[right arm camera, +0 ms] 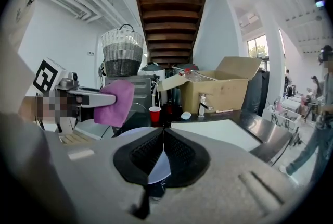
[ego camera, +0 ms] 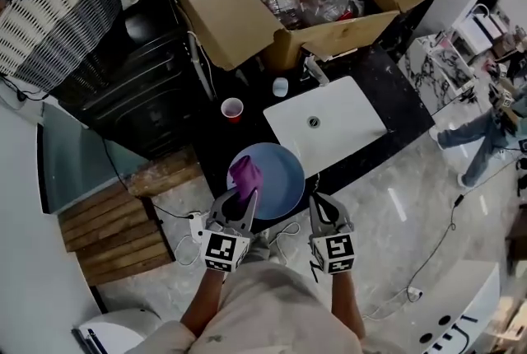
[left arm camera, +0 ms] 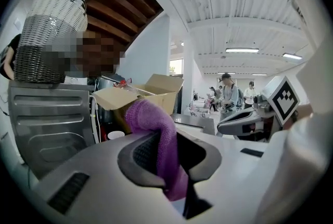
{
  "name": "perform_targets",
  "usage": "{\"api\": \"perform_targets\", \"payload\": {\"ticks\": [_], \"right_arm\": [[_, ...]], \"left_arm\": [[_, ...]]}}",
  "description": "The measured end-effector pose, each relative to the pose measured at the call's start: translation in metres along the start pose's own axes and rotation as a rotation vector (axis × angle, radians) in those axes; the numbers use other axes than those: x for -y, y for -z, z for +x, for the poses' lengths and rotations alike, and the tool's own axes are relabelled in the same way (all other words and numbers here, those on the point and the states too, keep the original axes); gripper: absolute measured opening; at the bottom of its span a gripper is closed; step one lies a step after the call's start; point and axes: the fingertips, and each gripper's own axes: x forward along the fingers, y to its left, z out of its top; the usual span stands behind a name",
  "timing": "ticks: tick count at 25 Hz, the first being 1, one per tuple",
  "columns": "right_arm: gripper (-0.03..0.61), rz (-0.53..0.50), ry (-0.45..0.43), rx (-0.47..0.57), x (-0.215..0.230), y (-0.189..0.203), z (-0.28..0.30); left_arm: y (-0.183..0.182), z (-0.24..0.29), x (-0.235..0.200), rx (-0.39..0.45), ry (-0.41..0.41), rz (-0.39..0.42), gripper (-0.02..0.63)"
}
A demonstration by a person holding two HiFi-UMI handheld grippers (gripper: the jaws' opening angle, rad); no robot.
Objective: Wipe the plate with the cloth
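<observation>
**A:** Purple cloth is bunched in the left gripper, its fingers pinched on it, right over the blue plate. What's the risk?

**B:** The right gripper has its fingers clamped only on the plate's near rim. As far as I can tell, the plate is held off the table. Hard rubbing could lever it loose.

**A:** Anything in the way?

**B:** A red cup and a white sink sit just beyond the plate, so a wide swing might clip them.
</observation>
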Motion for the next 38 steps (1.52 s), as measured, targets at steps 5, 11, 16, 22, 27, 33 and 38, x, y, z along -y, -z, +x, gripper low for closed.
{"api": "perform_targets", "payload": {"ticks": [5, 11, 16, 22, 27, 33, 38], "right_arm": [[0.008, 0.031, 0.022, -0.071, 0.009, 0.02, 0.021], [0.009, 0.07, 0.05, -0.14, 0.016, 0.043, 0.045], [0.009, 0.1, 0.079, -0.195, 0.022, 0.06, 0.057], [0.011, 0.143, 0.099, -0.253, 0.027, 0.088, 0.067], [0.018, 0.19, 0.1, -0.285, 0.022, 0.098, 0.074], [0.023, 0.202, 0.115, -0.31, 0.029, 0.111, 0.078], [0.023, 0.194, 0.101, -0.325, 0.034, 0.119, 0.083]], "left_arm": [[0.011, 0.029, 0.0, -0.045, 0.072, -0.005, 0.057], [0.032, 0.062, 0.002, -0.116, 0.153, 0.013, 0.057], [0.05, 0.085, 0.006, -0.18, 0.215, 0.02, 0.057], [0.071, 0.11, 0.014, -0.26, 0.293, 0.035, 0.055], [0.083, 0.124, 0.024, -0.299, 0.346, 0.042, 0.055], [0.095, 0.135, 0.041, -0.346, 0.388, 0.072, 0.055], [0.108, 0.137, 0.058, -0.39, 0.422, 0.083, 0.057]]}}
